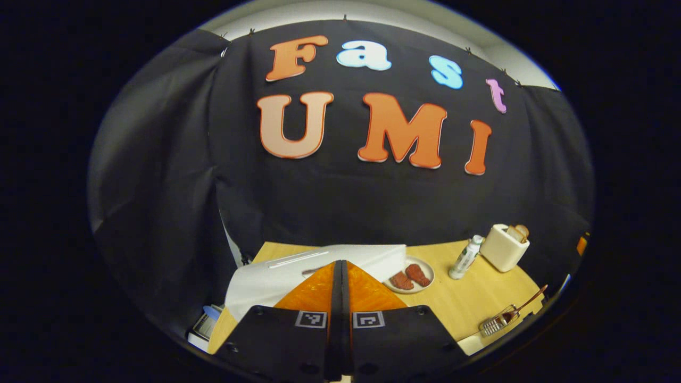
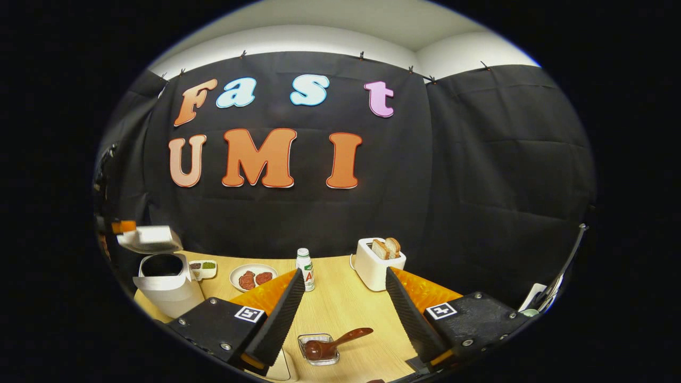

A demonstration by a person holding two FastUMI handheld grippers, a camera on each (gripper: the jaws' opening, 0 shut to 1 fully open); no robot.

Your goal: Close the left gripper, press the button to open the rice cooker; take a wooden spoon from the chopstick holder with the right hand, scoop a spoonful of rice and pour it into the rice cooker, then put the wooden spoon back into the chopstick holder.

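- The light wooden worktop runs across the lower part of both gripper views, with the black cloth wall behind it.
- The white rice cooker stands at the worktop's left end in the right gripper view. Its lid is raised and the dark inner pot shows from above. In the left gripper view its white lid lies close in front of the left tongs.
- The left tongs are closed, their two fingers pressed flat together with nothing between them, just over the cooker's lid.
- The right tongs are spread wide and hold nothing; they hang above the worktop with the wire holder between their fingers.
- A white two-slot toaster with two slices of bread sticking up stands at the back, right of centre.
- A round white plate with two reddish-brown patties lies between the cooker and the bottle.
- A small white bottle with a green and red label stands upright just left of the toaster, behind the left finger of the right tongs.
- A small white divided dish with dark and green fillings sits just beside the cooker.
- The small wire-mesh chopstick holder sits near the front edge of the worktop.
- The dark brown wooden spoon rests in that holder, bowl down inside it. Its handle leans out over the rim, long axis slanting up and to the right, towards the right finger.
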